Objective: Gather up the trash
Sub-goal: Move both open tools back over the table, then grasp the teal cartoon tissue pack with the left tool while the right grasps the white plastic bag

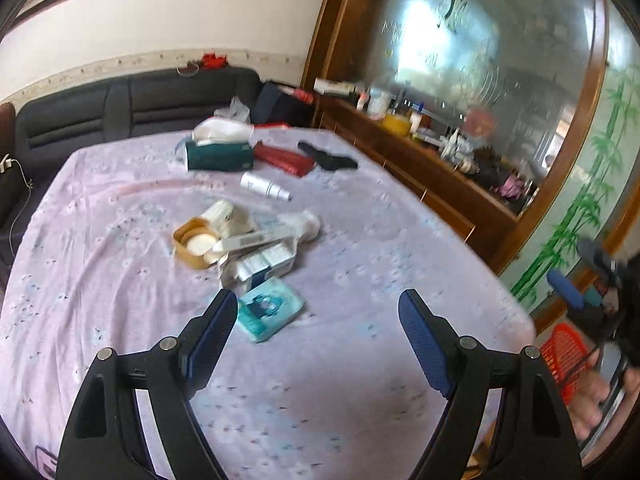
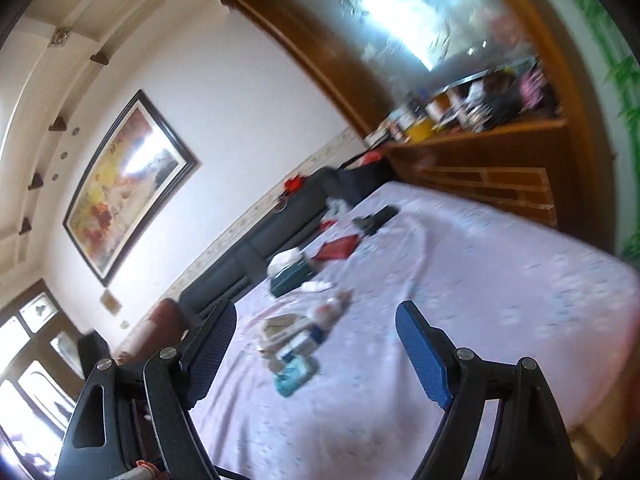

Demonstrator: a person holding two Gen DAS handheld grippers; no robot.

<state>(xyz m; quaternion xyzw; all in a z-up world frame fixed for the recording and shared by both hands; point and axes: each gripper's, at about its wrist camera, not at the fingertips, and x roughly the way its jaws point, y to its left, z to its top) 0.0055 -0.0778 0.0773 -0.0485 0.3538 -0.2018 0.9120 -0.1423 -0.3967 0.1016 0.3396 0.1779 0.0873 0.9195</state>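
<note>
Left tool (image 1: pixel 318 312): its 2 blue fingers are spread wide and nothing is between them. It hangs over the near part of the worktop (image 1: pixel 360 380), tipped down.
Right tool (image 2: pixel 316 322): its fingers are spread wide too, with nothing between them. This view is tilted and blurry.
Trash pile (image 1: pixel 244 244): a heap of small boxes, white cups and a brown tub sits ahead of the left tool, a bit to its left.
Closest piece: a teal pack (image 1: pixel 269 311) lies just past the left finger of the left tool. It is flat on the purple cloth and at the near edge of the pile.
Further off: a white bottle (image 1: pixel 266 186), a green tissue box (image 1: pixel 220 154) and a red pack (image 1: pixel 284 159) lie well past the pile. I cannot tell if these are trash.
Red basket (image 1: pixel 566 354): it stands off the worktop, low and to the right of the left tool, near a hand (image 1: pixel 596 396). I think the trash may go there.
Do it well: go for the teal pack first, I think. Turn the tool so the fingers go on 2 sides of it, come down slowly, and squeeze gently so the thin pack does not slide.
</note>
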